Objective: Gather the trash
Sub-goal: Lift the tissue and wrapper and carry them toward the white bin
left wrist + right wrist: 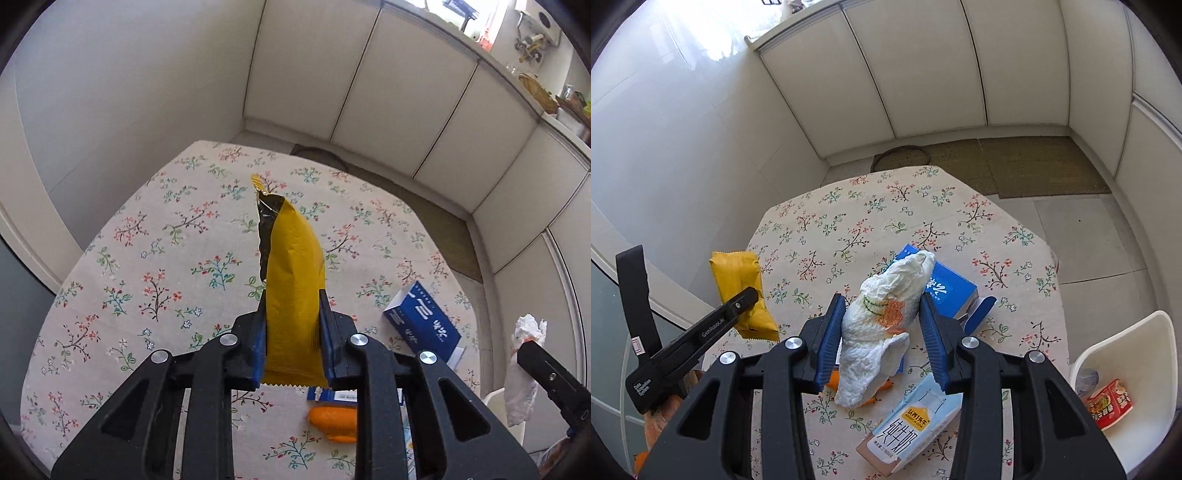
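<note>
My left gripper (pixel 293 300) is shut on a yellow snack wrapper (pixel 293 266), which stands upright between the blue pads, lifted above the floral tablecloth (pixel 159 258). In the right wrist view the same wrapper (pixel 738 280) hangs at the left in the left gripper (pixel 752 300). My right gripper (pixel 882 301) is shut on a crumpled white tissue (pixel 882 321) with an orange stain, also held off the table. That tissue (pixel 524 354) shows at the right edge of the left wrist view.
On the table lie a blue box (pixel 951 291), a milk carton (pixel 912 428) and an orange item (pixel 332 424). A white bin (pixel 1126 350) beside the table at lower right holds a red package (pixel 1110 404). White cabinets and floor mats lie beyond the table.
</note>
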Demonstrator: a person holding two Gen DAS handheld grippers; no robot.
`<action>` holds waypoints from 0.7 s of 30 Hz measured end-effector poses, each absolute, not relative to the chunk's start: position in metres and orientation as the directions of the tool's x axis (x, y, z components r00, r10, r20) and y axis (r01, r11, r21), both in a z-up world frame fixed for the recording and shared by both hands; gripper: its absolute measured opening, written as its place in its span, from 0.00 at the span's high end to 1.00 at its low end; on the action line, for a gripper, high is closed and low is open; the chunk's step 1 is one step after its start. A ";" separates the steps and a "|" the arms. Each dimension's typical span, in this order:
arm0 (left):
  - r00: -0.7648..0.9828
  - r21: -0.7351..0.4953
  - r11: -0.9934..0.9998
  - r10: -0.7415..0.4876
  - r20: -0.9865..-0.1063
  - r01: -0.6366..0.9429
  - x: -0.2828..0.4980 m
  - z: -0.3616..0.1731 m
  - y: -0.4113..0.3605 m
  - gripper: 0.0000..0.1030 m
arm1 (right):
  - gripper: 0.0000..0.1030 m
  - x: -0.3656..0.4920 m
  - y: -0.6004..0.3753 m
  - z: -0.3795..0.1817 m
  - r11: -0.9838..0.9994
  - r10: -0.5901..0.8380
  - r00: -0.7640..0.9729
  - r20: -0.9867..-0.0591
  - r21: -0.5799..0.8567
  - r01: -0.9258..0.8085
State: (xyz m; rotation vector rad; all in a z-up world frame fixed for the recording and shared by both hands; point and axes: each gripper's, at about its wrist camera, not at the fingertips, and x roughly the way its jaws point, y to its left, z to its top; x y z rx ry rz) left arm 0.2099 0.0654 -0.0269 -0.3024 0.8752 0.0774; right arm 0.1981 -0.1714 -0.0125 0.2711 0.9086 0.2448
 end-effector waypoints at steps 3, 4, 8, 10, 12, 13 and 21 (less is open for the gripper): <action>0.679 -0.234 0.961 -0.074 -0.730 -0.147 0.200 -0.005 0.052 0.78 | 0.60 0.188 -0.176 -0.001 0.941 0.313 0.621 -0.718 0.324 -0.100; 0.691 -0.233 0.963 -0.077 -0.719 -0.134 0.198 0.001 0.048 0.78 | 0.60 0.185 -0.179 0.002 0.942 0.308 0.632 -0.711 0.321 -0.097; 0.732 -0.253 0.965 -0.121 -0.671 -0.072 0.186 0.026 0.030 0.78 | 0.60 0.172 -0.191 0.016 0.948 0.278 0.674 -0.684 0.308 -0.079; 0.746 -0.259 0.965 -0.142 -0.651 -0.043 0.181 0.035 0.020 0.78 | 0.60 0.165 -0.199 0.022 0.952 0.257 0.697 -0.670 0.298 -0.065; 0.758 -0.261 0.965 -0.160 -0.633 -0.014 0.176 0.042 0.011 0.78 | 0.60 0.157 -0.209 0.029 0.957 0.231 0.719 -0.655 0.287 -0.047; 0.763 -0.261 0.965 -0.170 -0.624 0.002 0.173 0.046 0.005 0.78 | 0.60 0.153 -0.214 0.031 0.958 0.221 0.728 -0.649 0.283 -0.038; 0.772 -0.252 0.961 -0.245 -0.586 0.114 0.161 0.056 -0.038 0.78 | 0.60 0.124 -0.257 0.044 0.966 0.116 0.780 -0.615 0.252 0.055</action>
